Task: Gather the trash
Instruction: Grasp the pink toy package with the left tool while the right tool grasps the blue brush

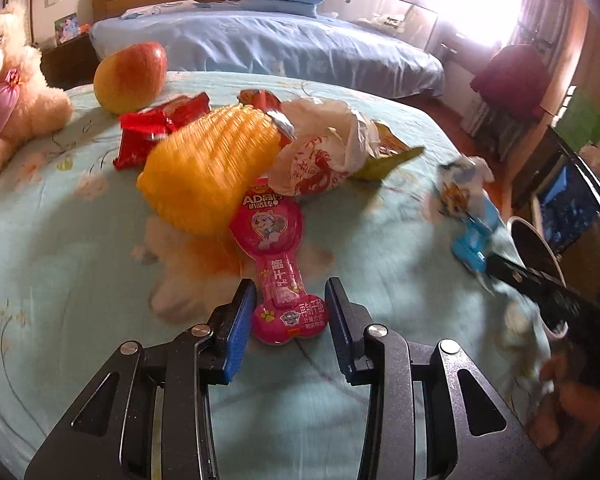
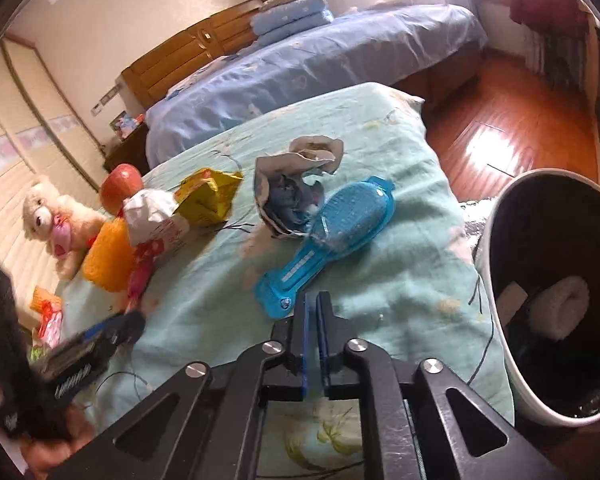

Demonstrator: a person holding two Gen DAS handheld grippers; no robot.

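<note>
My left gripper [image 1: 290, 300] has its ribbed blue pads either side of the glossy pink bone-shaped wrapper [image 1: 278, 256], which lies on the mint quilt [image 1: 60, 240]; I cannot tell whether they pinch it. My right gripper [image 2: 315, 312] is clamped on the end of the blue plastic wrapper [image 2: 332, 232] near the quilt's right edge. Beside that edge stands the white bin [image 2: 500, 300]. Far left, a netted orange sleeve [image 1: 208, 168] crowds the pile.
</note>
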